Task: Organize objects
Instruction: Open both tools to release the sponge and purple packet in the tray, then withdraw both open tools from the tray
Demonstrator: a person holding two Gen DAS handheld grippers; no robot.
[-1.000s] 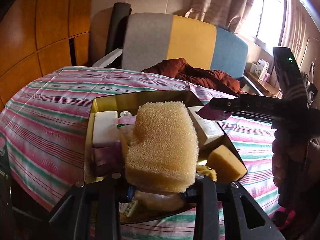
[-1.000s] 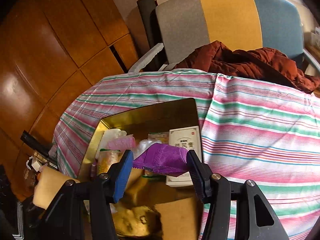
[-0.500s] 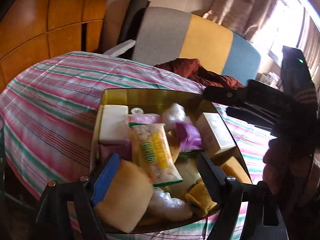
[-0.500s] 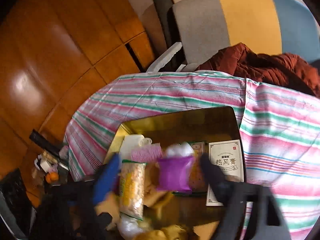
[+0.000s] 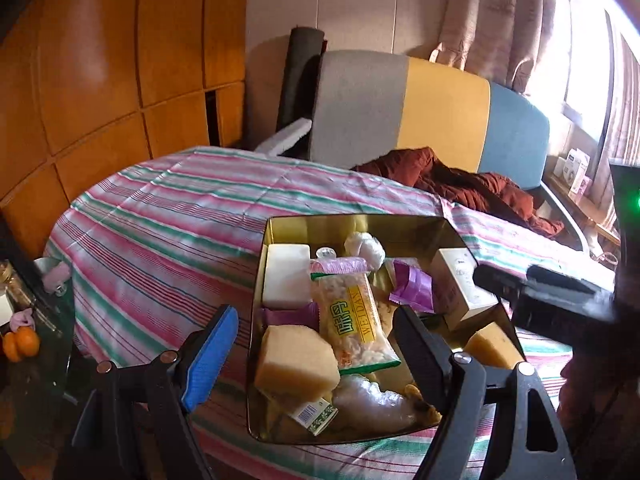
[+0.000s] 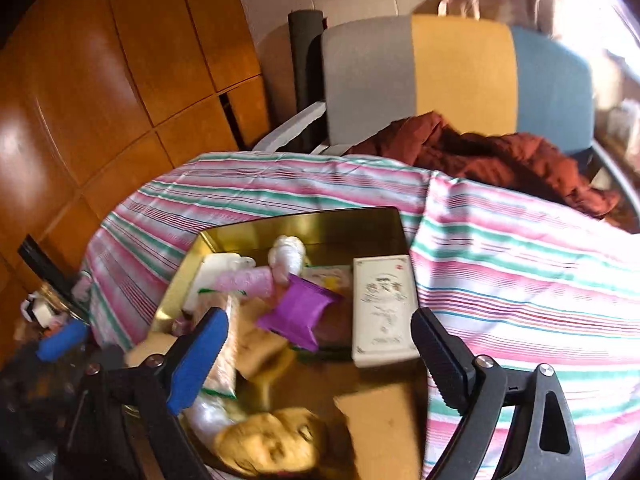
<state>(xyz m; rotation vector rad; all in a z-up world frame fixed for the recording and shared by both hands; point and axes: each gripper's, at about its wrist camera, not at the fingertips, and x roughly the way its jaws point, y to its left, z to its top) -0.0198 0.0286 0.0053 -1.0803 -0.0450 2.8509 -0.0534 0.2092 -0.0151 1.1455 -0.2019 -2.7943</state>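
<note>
A gold tray full of small items sits on the striped tablecloth. In it lie a yellow sponge, a snack packet, a white block, a purple packet and a white box. My left gripper is open and empty, just above the sponge at the tray's near edge. My right gripper is open and empty above the tray, the purple packet lying below it. The right gripper also shows at the right in the left wrist view.
A striped cloth covers the round table. A grey, yellow and blue chair with a rust-red garment stands behind. Wood panels line the left wall. A side table with oranges is at the left.
Both grippers opened and pulled back. The left let go of the yellow sponge, which now lies in the tray. The right let go of the purple packet, which dropped into the tray.
</note>
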